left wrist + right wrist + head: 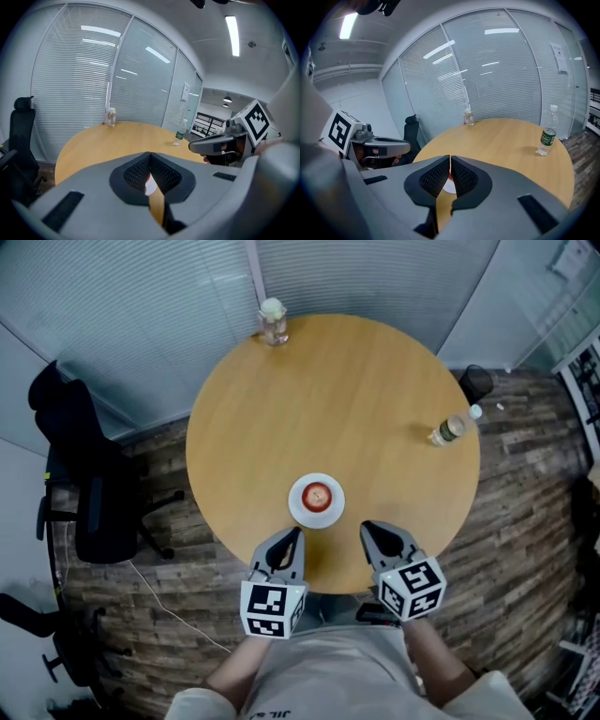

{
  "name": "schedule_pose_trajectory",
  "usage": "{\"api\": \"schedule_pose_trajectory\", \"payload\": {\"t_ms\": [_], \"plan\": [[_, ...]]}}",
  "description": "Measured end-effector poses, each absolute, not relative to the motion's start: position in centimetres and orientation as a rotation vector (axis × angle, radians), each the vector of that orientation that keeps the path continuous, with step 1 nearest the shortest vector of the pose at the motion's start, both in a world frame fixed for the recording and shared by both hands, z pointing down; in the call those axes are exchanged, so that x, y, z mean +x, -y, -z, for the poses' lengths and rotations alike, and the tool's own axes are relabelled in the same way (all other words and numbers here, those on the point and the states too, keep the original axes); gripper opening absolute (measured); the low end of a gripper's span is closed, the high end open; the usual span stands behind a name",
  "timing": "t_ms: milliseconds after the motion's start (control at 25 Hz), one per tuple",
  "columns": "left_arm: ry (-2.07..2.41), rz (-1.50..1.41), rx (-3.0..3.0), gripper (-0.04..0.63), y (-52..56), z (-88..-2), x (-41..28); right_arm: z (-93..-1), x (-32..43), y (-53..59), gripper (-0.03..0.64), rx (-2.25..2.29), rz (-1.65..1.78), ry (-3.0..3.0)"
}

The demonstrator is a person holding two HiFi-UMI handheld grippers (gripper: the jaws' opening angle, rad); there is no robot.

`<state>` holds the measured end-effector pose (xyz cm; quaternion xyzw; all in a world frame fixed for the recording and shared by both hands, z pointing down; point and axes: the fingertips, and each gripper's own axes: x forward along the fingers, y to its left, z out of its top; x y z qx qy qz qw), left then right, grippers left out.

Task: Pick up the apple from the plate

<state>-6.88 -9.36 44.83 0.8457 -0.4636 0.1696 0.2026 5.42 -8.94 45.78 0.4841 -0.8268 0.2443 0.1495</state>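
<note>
While the apple (318, 495) sits untouched on its plate (298, 514), the left gripper (296, 534) and right gripper (367, 527) hover just short, both clenched on nothing; the whole pickup is yet to come.

A round wooden table (356, 409) carries a white plate (298, 510) near its close edge, with a red apple (318, 495) centred on it. The left gripper (297, 533) and right gripper (366, 526) sit just short of the plate, one on each side. A jar (273, 322) stands at the far edge and a bottle (454, 427) at the right edge.

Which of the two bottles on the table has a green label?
The tall white-capped bottle at the right edge of the table; the squat far-edge bottle shows no green.
</note>
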Motion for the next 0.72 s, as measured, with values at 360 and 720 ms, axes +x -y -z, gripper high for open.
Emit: {"api": "schedule_pose_trajectory", "payload": {"t_ms": [360,720], "plan": [[1.245,-0.534,2.354,0.003,11.1,-47.7,-6.5,-48.0,5.2,9.9,0.032,1.381,-0.752,2.343],[1.191,-0.618,2.357,0.003,11.8,-50.4,-6.1,-49.7,4.4,10.6,0.032,1.368,-0.794,2.329]]}}
